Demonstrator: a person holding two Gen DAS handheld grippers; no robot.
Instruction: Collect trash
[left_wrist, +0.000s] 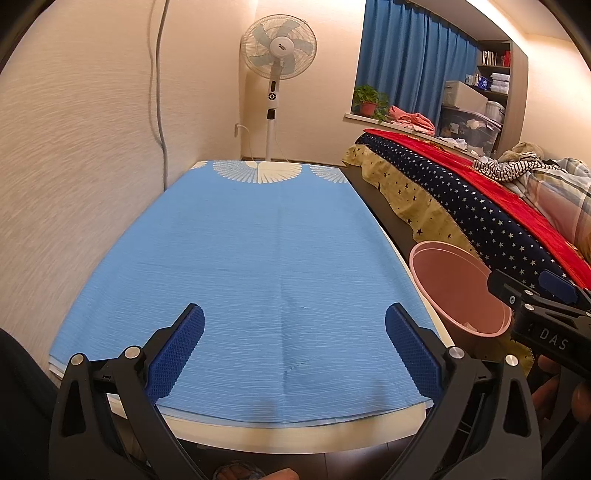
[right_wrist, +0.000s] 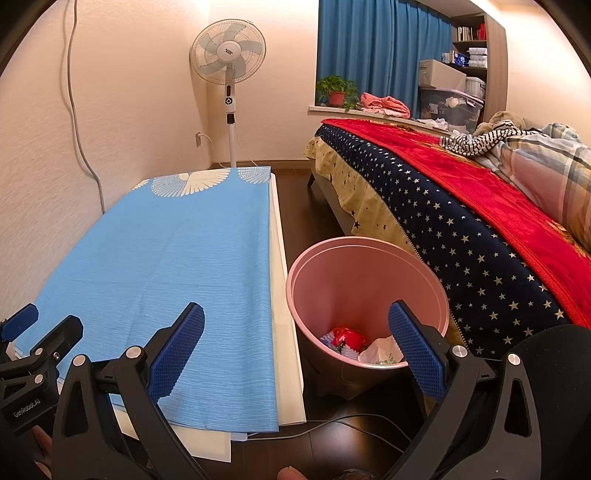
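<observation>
Both my left gripper (left_wrist: 294, 343) and right gripper (right_wrist: 295, 343) gape empty; trash (right_wrist: 364, 345) fills the pink bin (right_wrist: 369, 266), table (left_wrist: 258, 236) bare—seemingly finished.

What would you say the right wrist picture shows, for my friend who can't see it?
The open right tool points at a pink bin on the dark floor, with red and white trash at its bottom. A table with a blue cloth is left of the bin, a bed right.

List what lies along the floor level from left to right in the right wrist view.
Table under a light blue cloth → pink plastic trash bin holding wrappers → bed with star-patterned navy cover and red blanket.
</observation>
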